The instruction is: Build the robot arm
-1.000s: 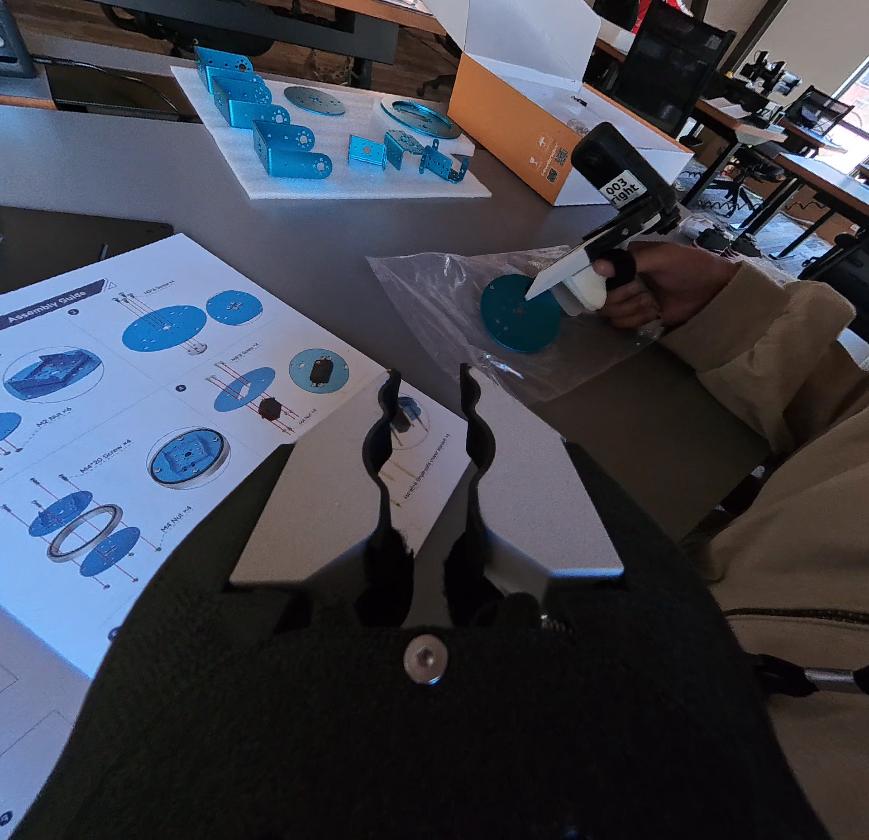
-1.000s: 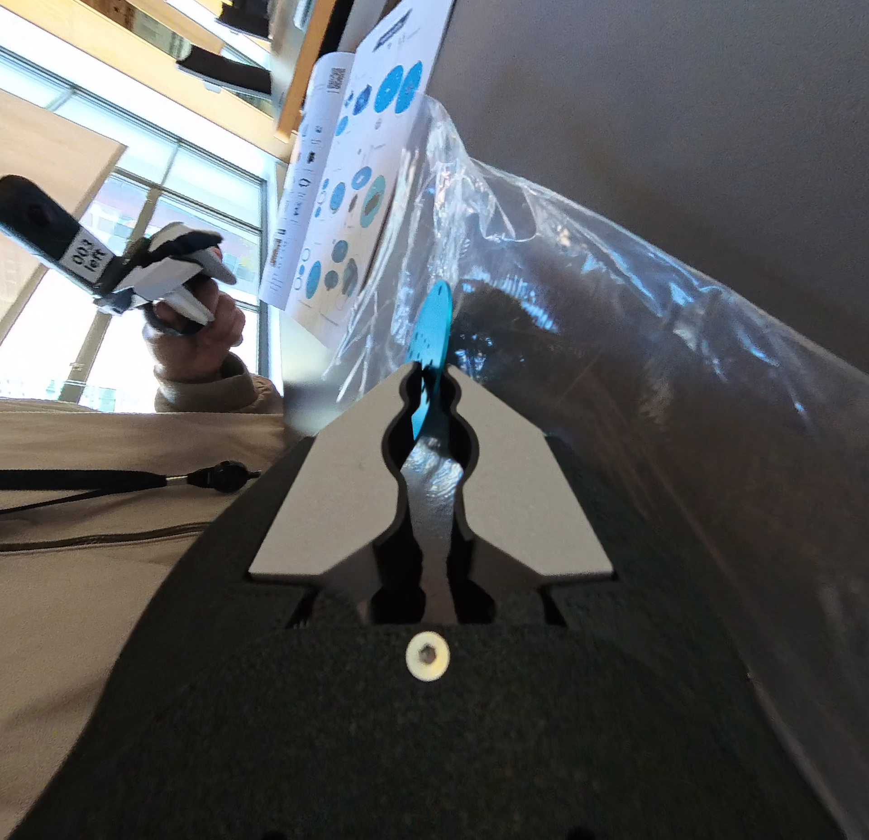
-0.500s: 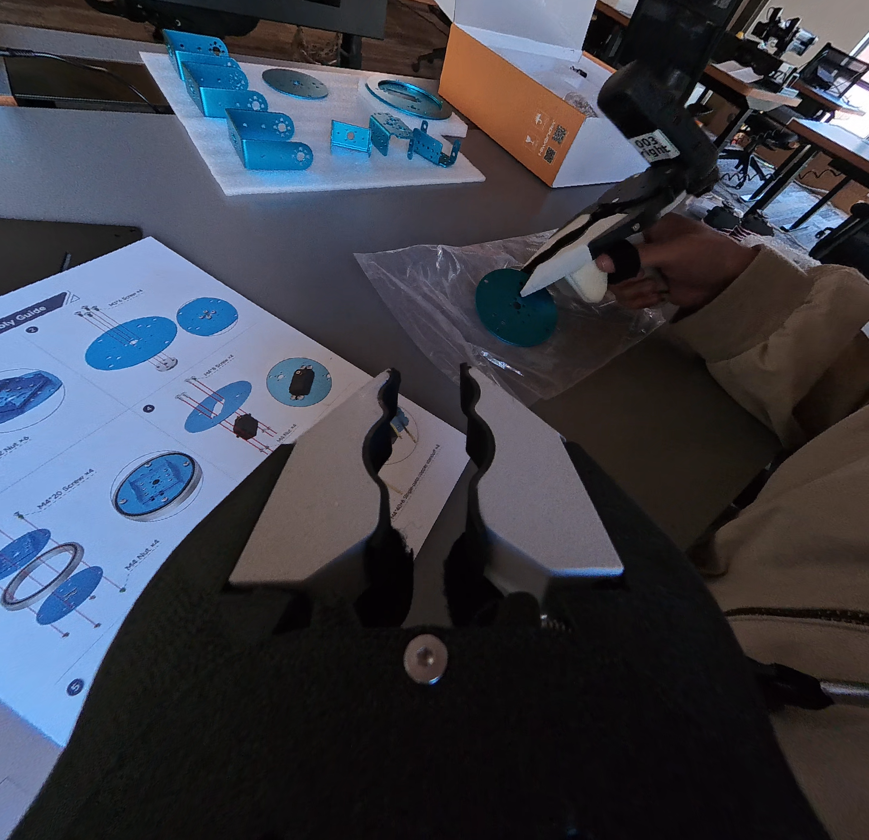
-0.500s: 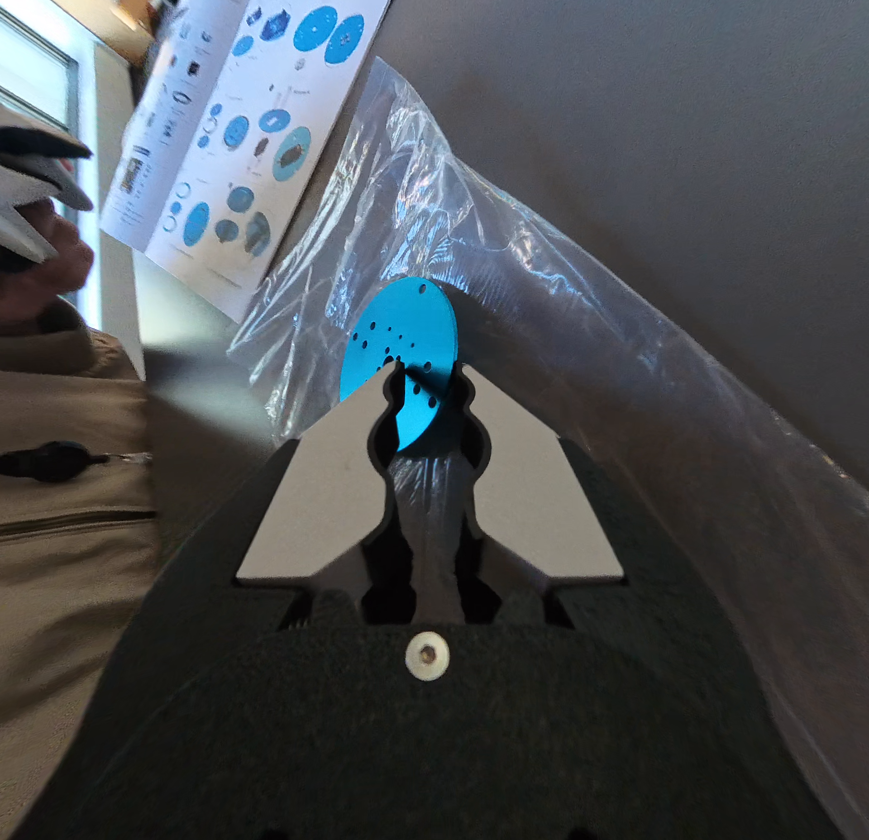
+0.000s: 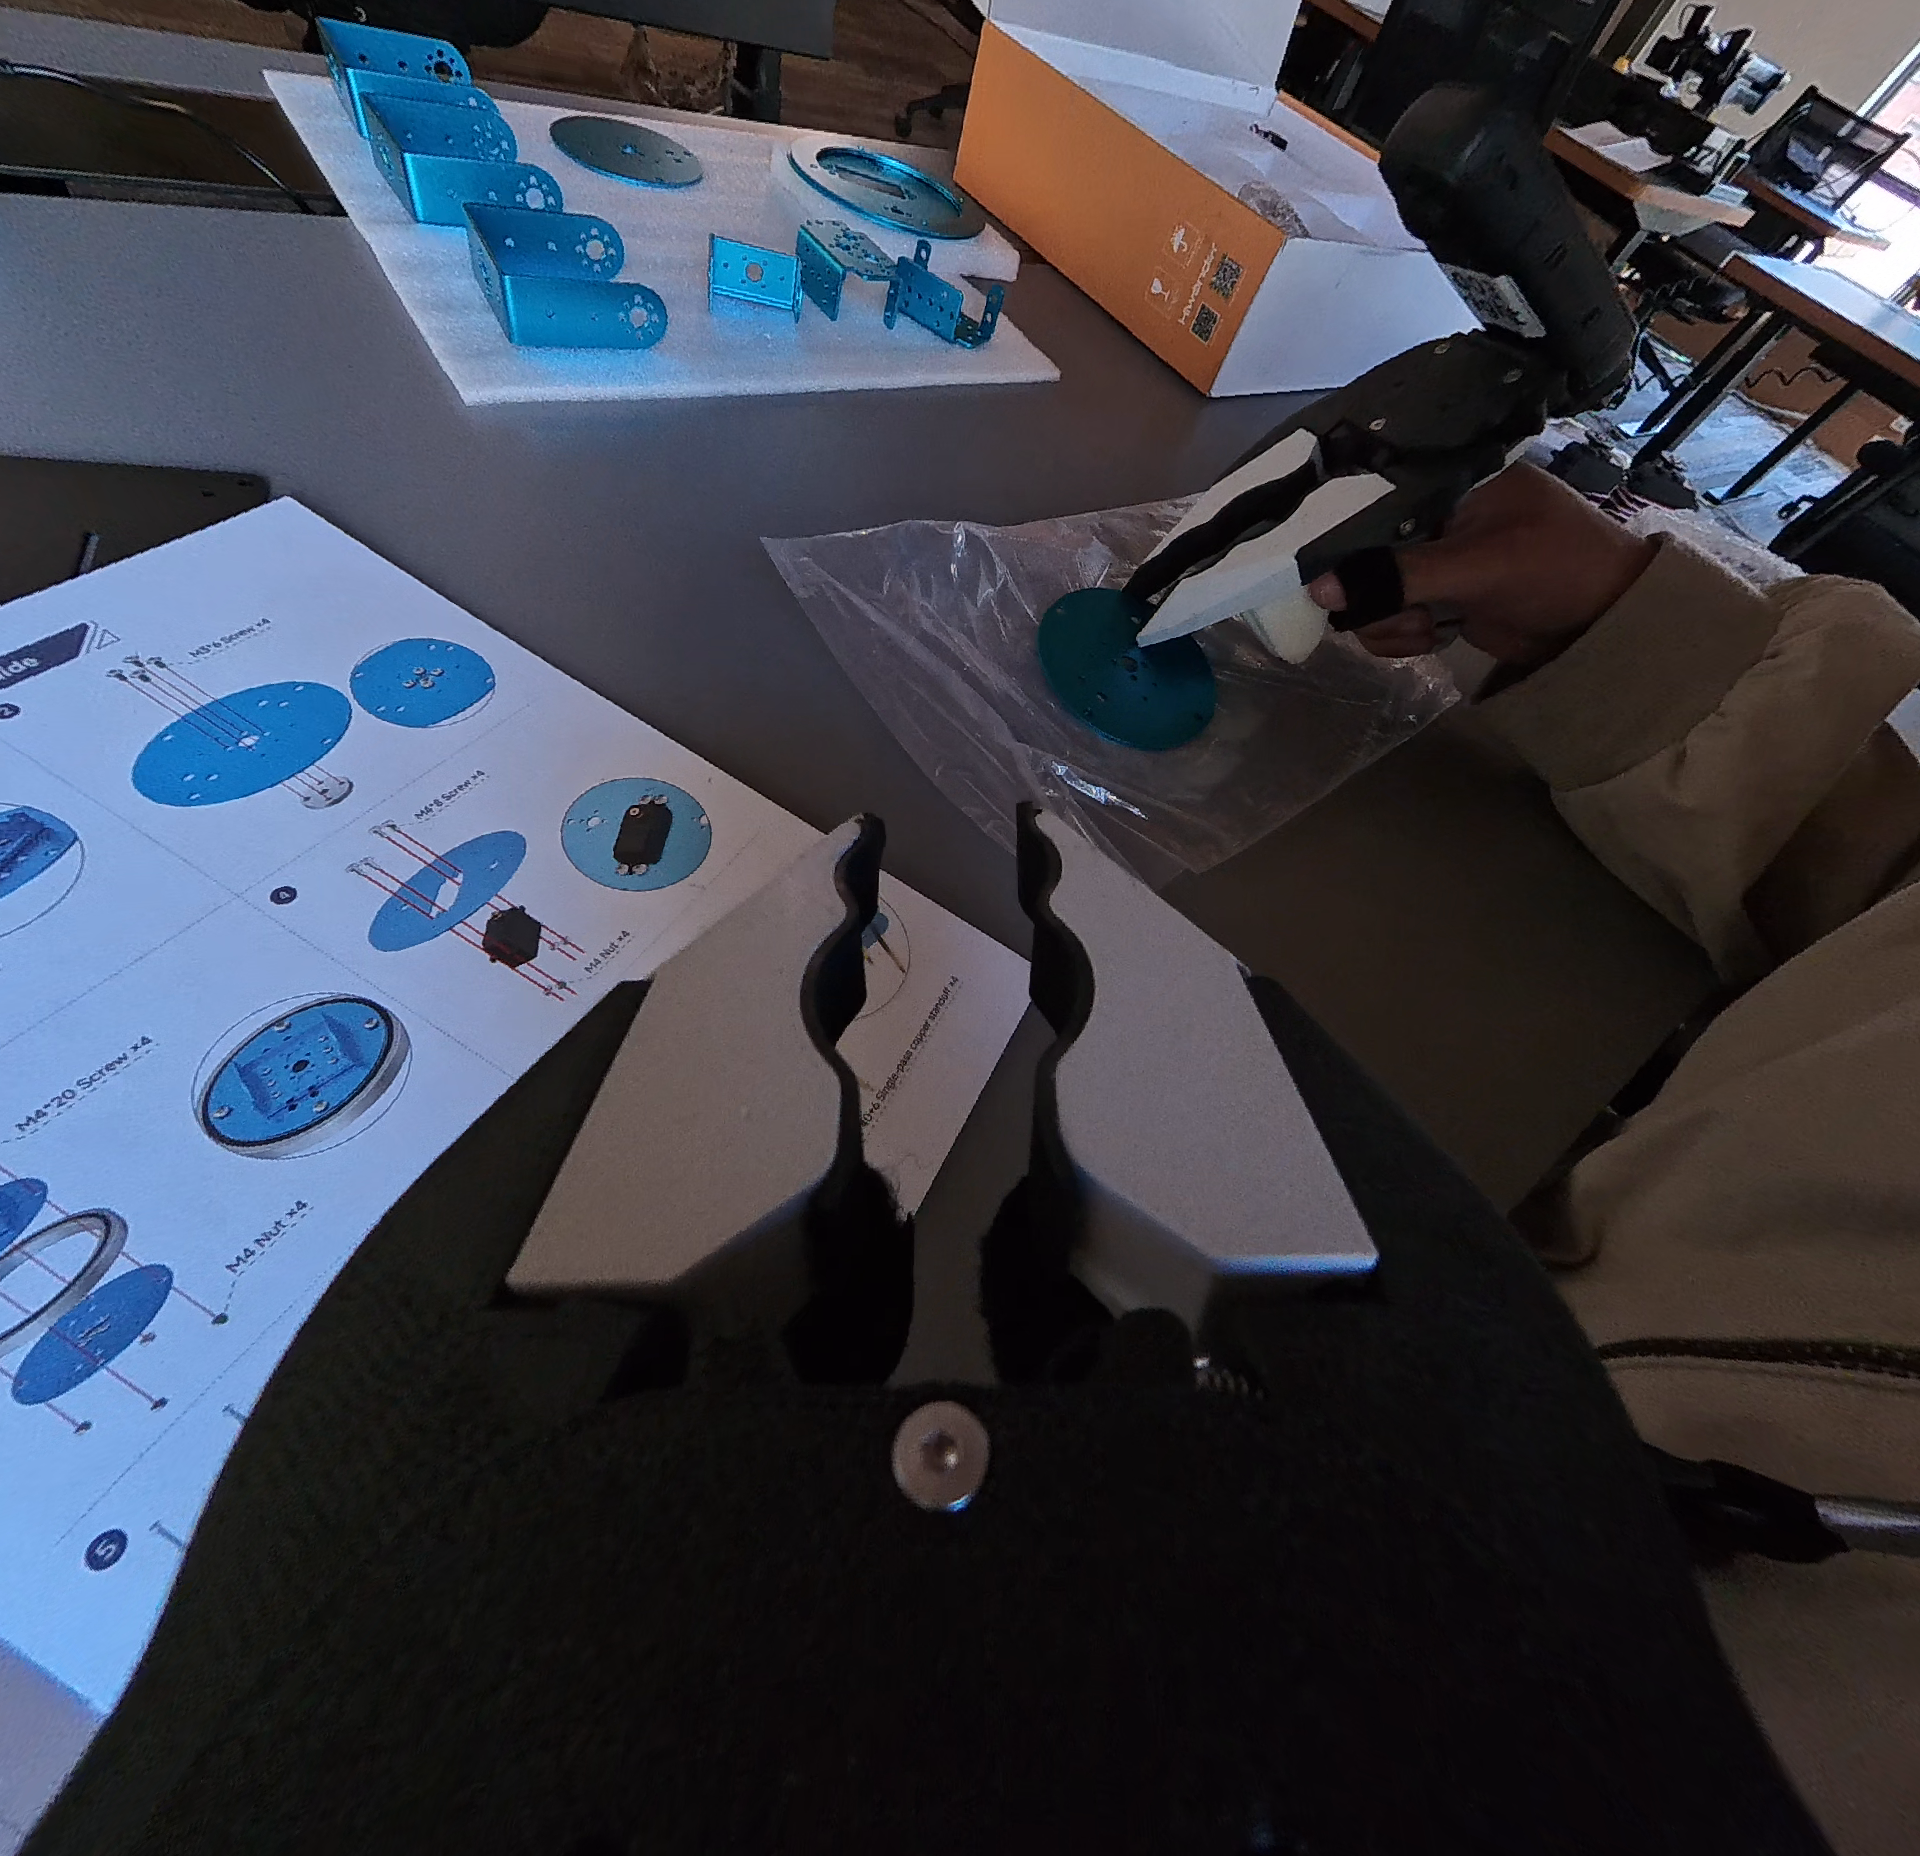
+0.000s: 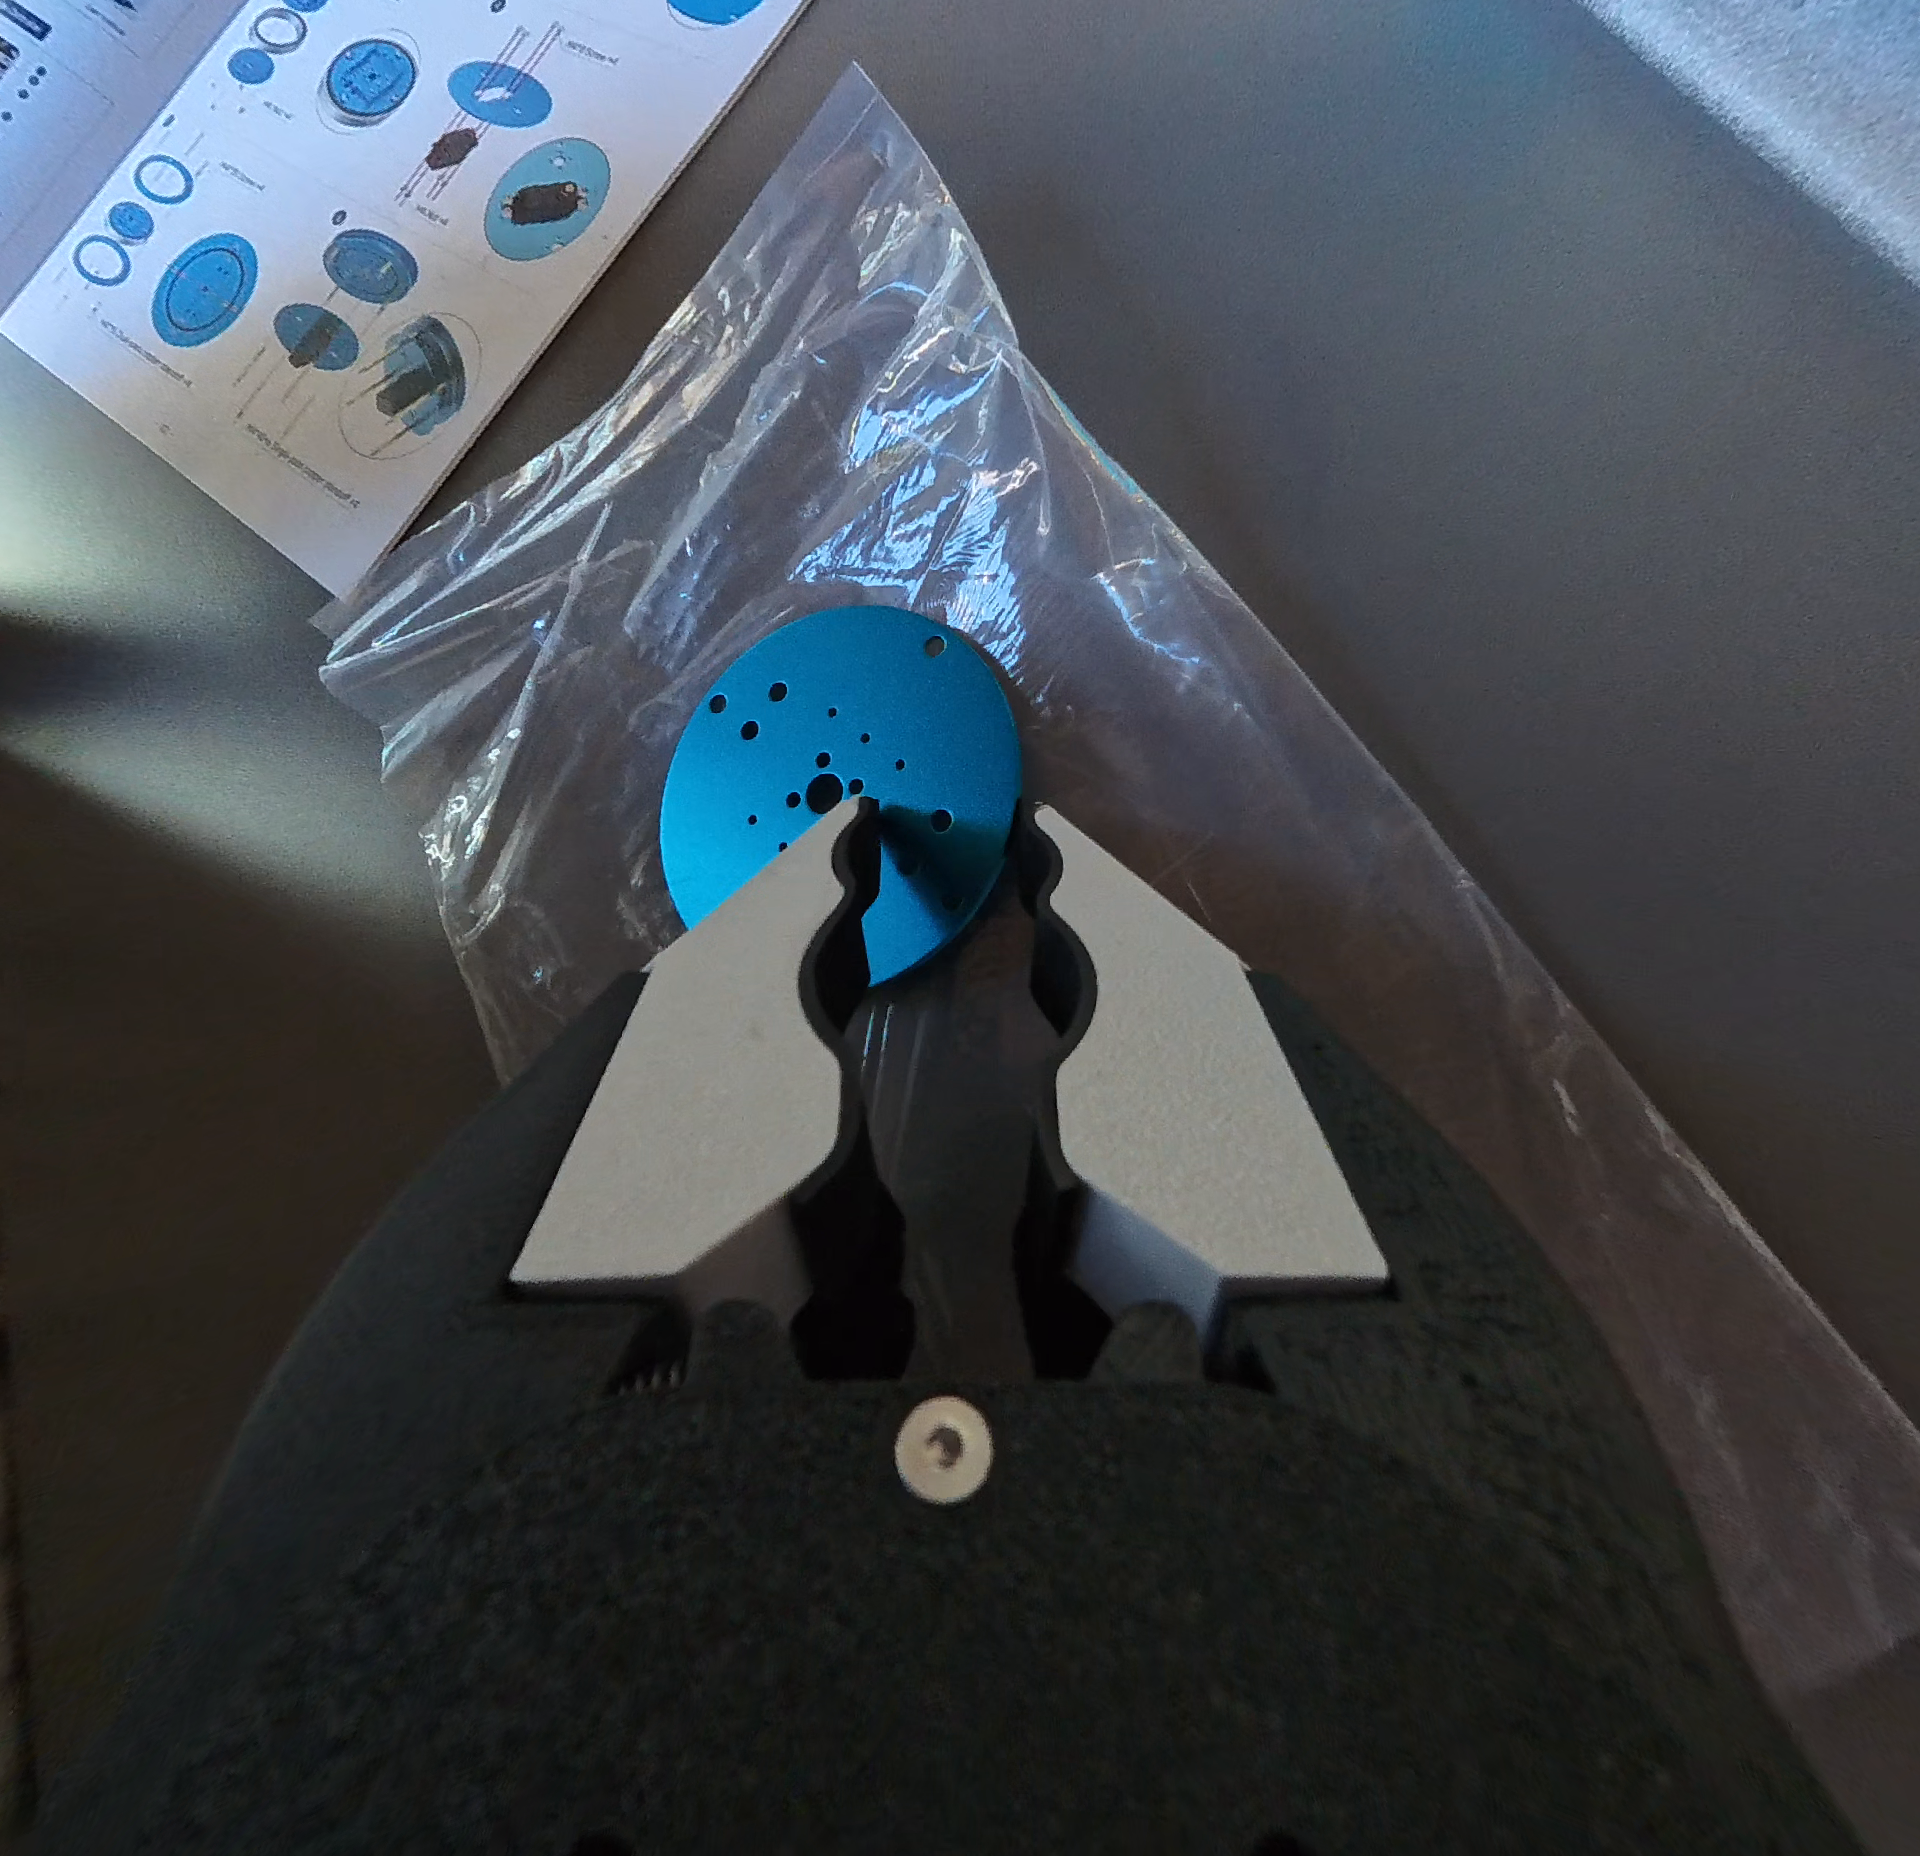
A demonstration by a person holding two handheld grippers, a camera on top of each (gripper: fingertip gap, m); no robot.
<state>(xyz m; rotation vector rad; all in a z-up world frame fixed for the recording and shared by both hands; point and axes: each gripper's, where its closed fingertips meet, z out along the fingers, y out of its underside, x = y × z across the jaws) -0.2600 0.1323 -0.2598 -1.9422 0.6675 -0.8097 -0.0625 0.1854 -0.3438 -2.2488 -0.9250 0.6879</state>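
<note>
- Between the fingertips of the right hand-held gripper (image 6: pixel 945 819) sits the near part of a blue perforated disc (image 6: pixel 831 757); the jaws stand narrow but apart, and no finger is visibly pressed on the plate, so I read it as released, not clamped.
- Disc lies on a clear plastic bag (image 6: pixel 1195 767), which is spread crumpled on the grey tabletop (image 6: pixel 1455 300).
- Left hand-held gripper (image 5: pixel 945 840) hangs over the corner of a printed assembly sheet (image 5: pixel 312 871), jaws narrowly parted, nothing between them.
- Handling, as a judgement: the disc looks like thin anodised metal, so stiff, light and smooth-faced. Lying flat it offers no lip. Best hold is across the rim, once one side is tipped up. The bag under it is slick and soft and may slide or bunch.
- Left wrist view alone shows the right hand-held gripper (image 5: pixel 1153 622) from the side: fingers angled steeply down, tips at the disc (image 5: pixel 1127 684), a hand (image 5: pixel 1475 580) on the grip.
- That view also shows a white foam sheet (image 5: pixel 727 352) carrying blue brackets (image 5: pixel 499 206) and two more round plates (image 5: pixel 623 149), and an open orange-and-white box (image 5: pixel 1101 185) beyond.
- Right wrist view alone gives the disc's hole pattern and the bag's folds close up.
</note>
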